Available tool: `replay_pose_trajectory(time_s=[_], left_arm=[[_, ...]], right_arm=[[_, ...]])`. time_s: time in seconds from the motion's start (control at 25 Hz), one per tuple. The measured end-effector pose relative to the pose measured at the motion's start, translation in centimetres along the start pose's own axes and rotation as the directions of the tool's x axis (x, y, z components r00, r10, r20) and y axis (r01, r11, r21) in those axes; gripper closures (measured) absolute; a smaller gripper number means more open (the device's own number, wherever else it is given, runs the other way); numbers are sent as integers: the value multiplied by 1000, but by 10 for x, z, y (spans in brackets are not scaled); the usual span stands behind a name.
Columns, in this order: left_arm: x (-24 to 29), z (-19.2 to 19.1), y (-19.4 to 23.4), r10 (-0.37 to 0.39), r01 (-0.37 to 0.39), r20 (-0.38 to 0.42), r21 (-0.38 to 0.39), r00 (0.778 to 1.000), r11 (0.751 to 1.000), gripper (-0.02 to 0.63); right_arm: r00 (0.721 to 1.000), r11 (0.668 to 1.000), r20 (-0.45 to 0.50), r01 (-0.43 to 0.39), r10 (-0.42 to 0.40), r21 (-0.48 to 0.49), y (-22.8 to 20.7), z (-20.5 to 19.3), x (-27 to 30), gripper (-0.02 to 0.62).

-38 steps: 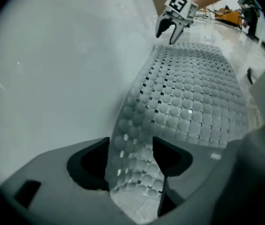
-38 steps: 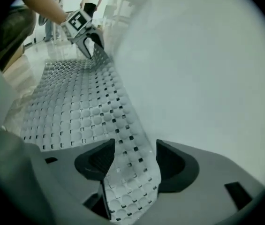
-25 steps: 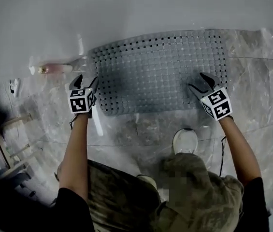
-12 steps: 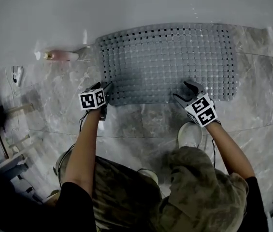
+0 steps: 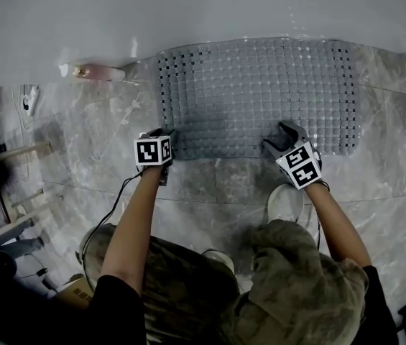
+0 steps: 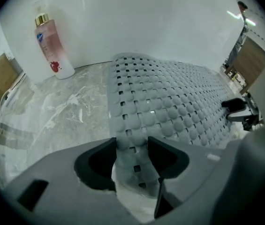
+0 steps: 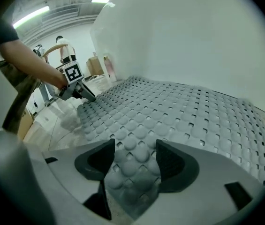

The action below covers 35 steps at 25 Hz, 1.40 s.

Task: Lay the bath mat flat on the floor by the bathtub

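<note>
My left gripper (image 6: 131, 146) sits at the lower left corner of the bath mat (image 5: 260, 92). Its jaws are closing with a strip of the mat's corner showing in the gap between them, and I judge the pads are not yet pressing on it. My right gripper (image 7: 134, 149) is at the mat's lower edge, right of centre, with its jaws spread and the bumpy surface lying between them, not pinched.

Outward from both, the mat spreads across the centre of the head view on the marble floor (image 5: 95, 142). Its far long edge runs against the white bathtub (image 5: 188, 13), which fills the top of the frame. I see no fold or curl, except that the far edge seems to ride slightly up the tub's base in the left gripper view. A pink bottle (image 5: 98, 72) stands at the tub's foot, just left of the mat and apart from it.

I judge the laying is nearly done. What remains is perhaps 1 small tug to settle the near edge, then lifting both grippers clear.
</note>
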<state>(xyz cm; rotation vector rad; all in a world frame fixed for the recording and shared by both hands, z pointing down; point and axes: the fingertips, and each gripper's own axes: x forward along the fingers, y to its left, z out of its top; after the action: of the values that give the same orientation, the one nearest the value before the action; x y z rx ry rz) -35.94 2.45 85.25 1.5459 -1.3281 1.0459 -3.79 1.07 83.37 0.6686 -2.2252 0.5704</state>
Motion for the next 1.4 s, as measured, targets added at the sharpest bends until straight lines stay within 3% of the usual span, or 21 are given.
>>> replay_pose_trajectory(time_s=[0.16, 0.32, 0.48, 0.6, 0.68, 0.8, 1.28, 1.4], left_arm=[[-4, -15, -11, -33, 34, -28, 45, 999, 998, 379], [-19, 10, -5, -68, 65, 22, 113, 997, 991, 370], [-22, 52, -9, -112, 93, 98, 175, 989, 980, 347], [-10, 66, -19, -108, 79, 104, 251, 989, 965, 337], [-1, 65, -29, -114, 87, 91, 264, 989, 961, 325], [14, 60, -40, -119, 98, 58, 285, 991, 953, 309], [22, 64, -39, -129, 119, 16, 305, 991, 945, 296], [22, 72, -35, -123, 107, 55, 235, 991, 966, 296]], right_arm=[[1000, 1000, 6, -11, 11, 1, 1, -10, -8, 353], [996, 996, 90, -23, 15, 90, -22, 18, -27, 353], [973, 979, 137, 173, -188, 110, -108, 32, -69, 353], [941, 937, 87, 310, -326, 164, -171, -2, -97, 353], [931, 913, 38, 348, -364, 214, -195, -35, -107, 353], [924, 899, 36, 360, -380, 249, -202, -65, -110, 353], [913, 893, 55, 382, -405, 236, -194, -68, -115, 353], [903, 883, 62, 399, -426, 247, -192, -67, -113, 353]])
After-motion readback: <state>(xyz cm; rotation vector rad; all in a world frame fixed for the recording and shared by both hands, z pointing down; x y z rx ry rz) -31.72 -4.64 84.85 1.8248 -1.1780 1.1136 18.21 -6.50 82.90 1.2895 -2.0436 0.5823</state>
